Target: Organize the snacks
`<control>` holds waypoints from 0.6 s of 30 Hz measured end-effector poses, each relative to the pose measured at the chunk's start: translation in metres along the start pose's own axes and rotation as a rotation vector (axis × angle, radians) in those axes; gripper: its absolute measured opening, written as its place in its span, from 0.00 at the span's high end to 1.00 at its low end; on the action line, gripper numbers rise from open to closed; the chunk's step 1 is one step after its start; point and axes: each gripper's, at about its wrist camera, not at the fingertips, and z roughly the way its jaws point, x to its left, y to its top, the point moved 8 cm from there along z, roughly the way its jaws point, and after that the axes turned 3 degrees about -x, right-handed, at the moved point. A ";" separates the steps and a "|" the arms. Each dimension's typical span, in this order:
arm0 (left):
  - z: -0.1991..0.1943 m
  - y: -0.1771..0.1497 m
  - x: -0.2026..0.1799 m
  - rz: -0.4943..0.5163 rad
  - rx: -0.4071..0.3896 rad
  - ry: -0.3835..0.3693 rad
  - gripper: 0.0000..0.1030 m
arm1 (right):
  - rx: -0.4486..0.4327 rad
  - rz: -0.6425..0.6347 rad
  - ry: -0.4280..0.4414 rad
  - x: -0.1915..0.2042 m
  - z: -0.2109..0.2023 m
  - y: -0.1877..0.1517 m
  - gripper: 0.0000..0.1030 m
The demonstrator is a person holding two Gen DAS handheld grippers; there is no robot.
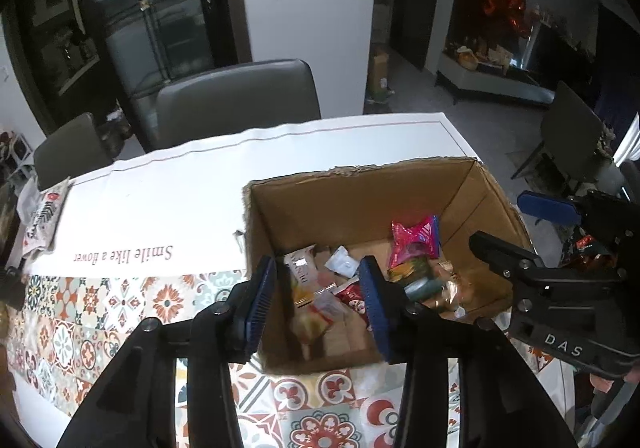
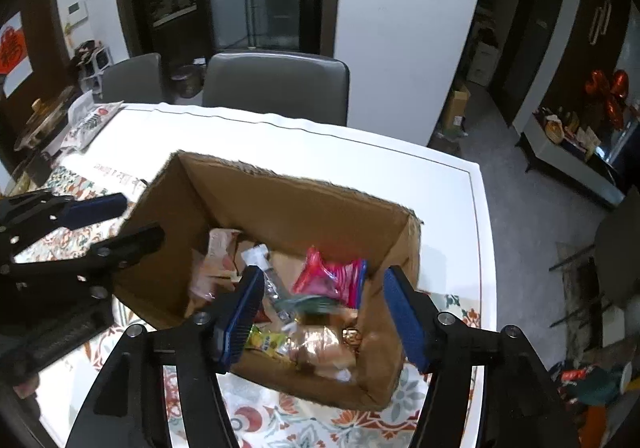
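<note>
An open cardboard box [image 1: 360,199] [image 2: 280,203] stands on the table and holds several snack packets. Among them are a pink packet [image 1: 416,238] [image 2: 332,280], a small white one [image 1: 342,264], a red one [image 1: 354,296] and a yellow one [image 2: 266,342]; some look blurred. My left gripper [image 1: 318,300] hangs over the box's near left part, jaws open, with no packet touching its blue pads. My right gripper [image 2: 322,316] hangs over the near right part, jaws open wider, nothing held. Each gripper also shows in the other's view: right gripper [image 1: 520,226], left gripper [image 2: 116,226].
The white table [image 1: 280,151] carries a patterned cloth [image 1: 100,312] under the box. A printed bag [image 1: 44,215] [image 2: 90,119] lies at the table's far left. Two grey chairs [image 1: 240,95] [image 2: 276,83] stand behind. The table's right edge [image 2: 486,248] drops to the floor.
</note>
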 end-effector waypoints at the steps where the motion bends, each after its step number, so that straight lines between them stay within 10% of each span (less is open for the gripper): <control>1: -0.005 -0.002 0.001 -0.002 -0.012 0.010 0.55 | -0.008 0.004 -0.007 0.000 -0.004 -0.003 0.39; 18: -0.105 -0.076 0.000 -0.047 -0.229 0.038 0.24 | -0.262 0.053 -0.094 0.017 -0.103 -0.063 0.18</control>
